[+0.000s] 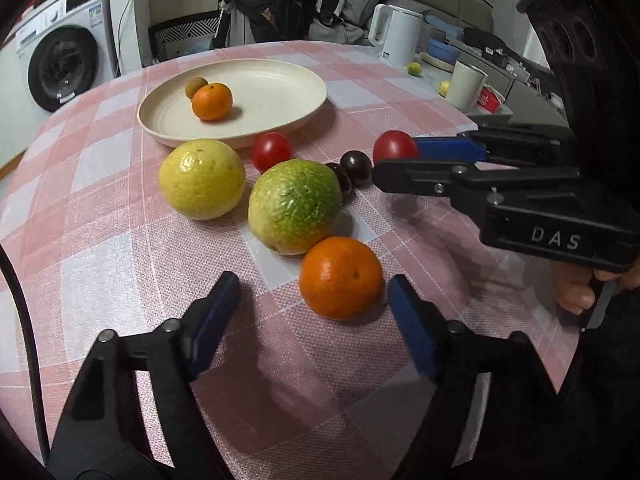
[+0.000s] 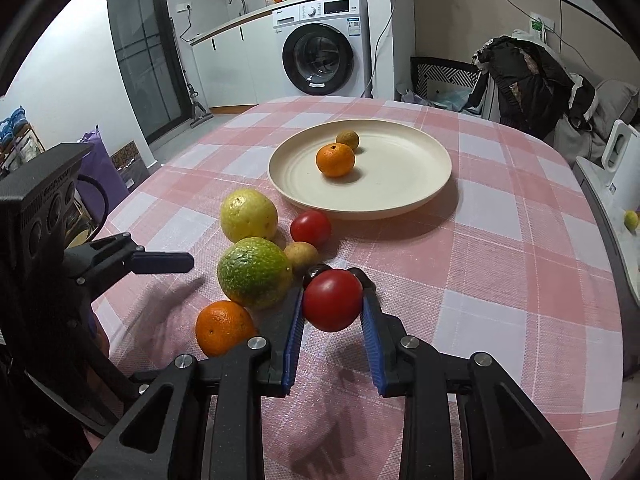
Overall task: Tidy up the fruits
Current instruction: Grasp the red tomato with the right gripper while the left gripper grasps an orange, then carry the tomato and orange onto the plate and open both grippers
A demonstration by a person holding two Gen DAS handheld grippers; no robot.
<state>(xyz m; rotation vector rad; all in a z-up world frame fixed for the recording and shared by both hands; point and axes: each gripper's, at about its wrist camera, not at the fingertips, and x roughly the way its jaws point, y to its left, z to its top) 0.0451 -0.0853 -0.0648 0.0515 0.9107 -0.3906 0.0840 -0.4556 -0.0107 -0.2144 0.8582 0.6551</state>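
My left gripper (image 1: 312,308) is spread wide with nothing in it, hovering low over the pink checked tablecloth (image 1: 100,264). Just ahead of it and hugging its right-hand pad sits a loose mandarin (image 1: 341,277), not pinched, just sitting on the cloth. Further ahead, going left to right: a yellow fruit (image 1: 202,179), then a green-yellow one (image 1: 295,207) touching the mandarin's far side, a red tomato (image 1: 272,150) behind those, and a couple of dark plums (image 1: 356,168). Way ahead is the cream plate (image 1: 280,92) with a second mandarin (image 1: 212,101) and a small brown fruit (image 1: 196,87) on it.

Over to my right gripper (image 2: 332,308): that one's clamped on a red tomato (image 2: 333,299), blue pads pressing both sides, and it looks lifted a bit off the cloth, though I can't say for sure. Left of it are the loose mandarin and the green-yellow fruit, right up against the left finger. A small tan fruit (image 2: 301,255) and the dark plums sit just ahead of the held tomato, the other tomato past that, and the plate farther ahead still.
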